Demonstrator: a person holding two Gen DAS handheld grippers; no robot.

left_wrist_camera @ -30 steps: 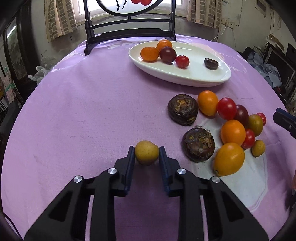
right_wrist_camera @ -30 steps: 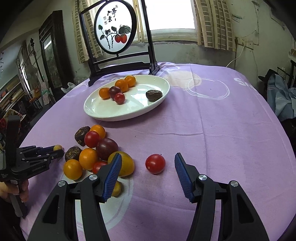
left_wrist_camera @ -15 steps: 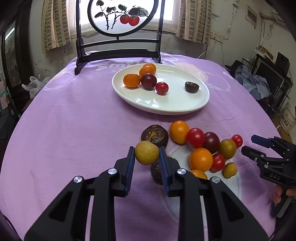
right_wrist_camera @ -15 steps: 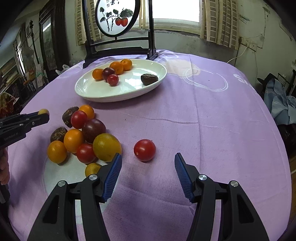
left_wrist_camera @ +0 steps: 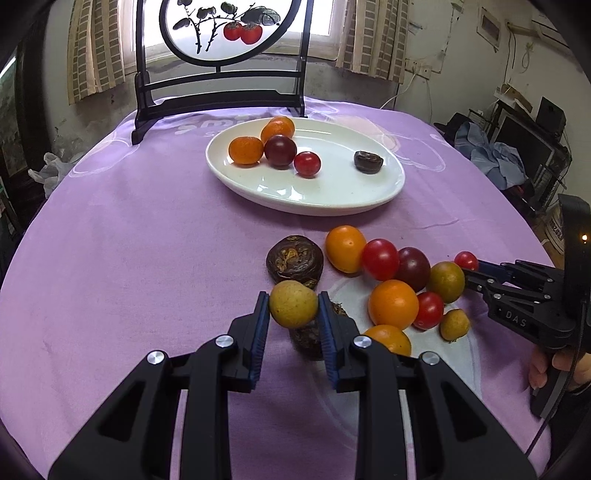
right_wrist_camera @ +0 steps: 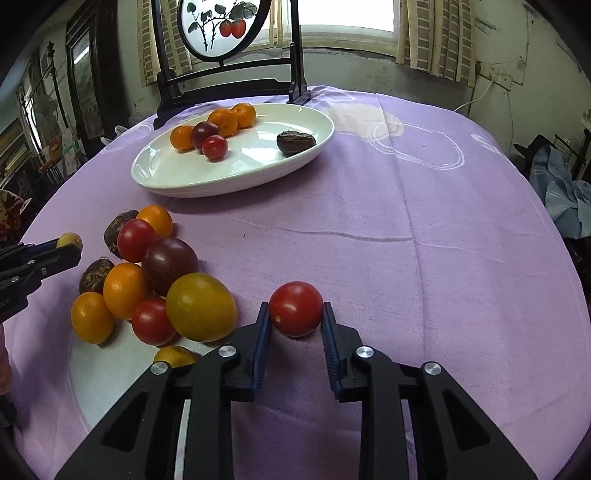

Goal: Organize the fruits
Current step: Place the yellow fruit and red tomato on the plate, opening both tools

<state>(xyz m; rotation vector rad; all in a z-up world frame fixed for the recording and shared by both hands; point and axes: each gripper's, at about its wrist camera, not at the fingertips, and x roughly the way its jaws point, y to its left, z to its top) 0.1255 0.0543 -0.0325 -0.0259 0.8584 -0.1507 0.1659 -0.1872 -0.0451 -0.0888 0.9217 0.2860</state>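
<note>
My left gripper is shut on a small yellow fruit and holds it above the purple cloth, near a pile of loose tomatoes and dark brown fruits. My right gripper has closed around a red tomato resting on the cloth; its pads touch both sides. A white oval plate at the back holds orange, dark and red fruits and one brown fruit. The right gripper shows in the left wrist view, the left gripper in the right wrist view.
A black wooden stand with a painted round screen stands behind the plate. The pile lies left of my right gripper on a white patch of cloth. The round table's edge curves away on both sides.
My left gripper lifted the yellow fruit and moved it toward the plate. My right gripper moved forward to the red tomato and closed its wide-open jaws onto it.
</note>
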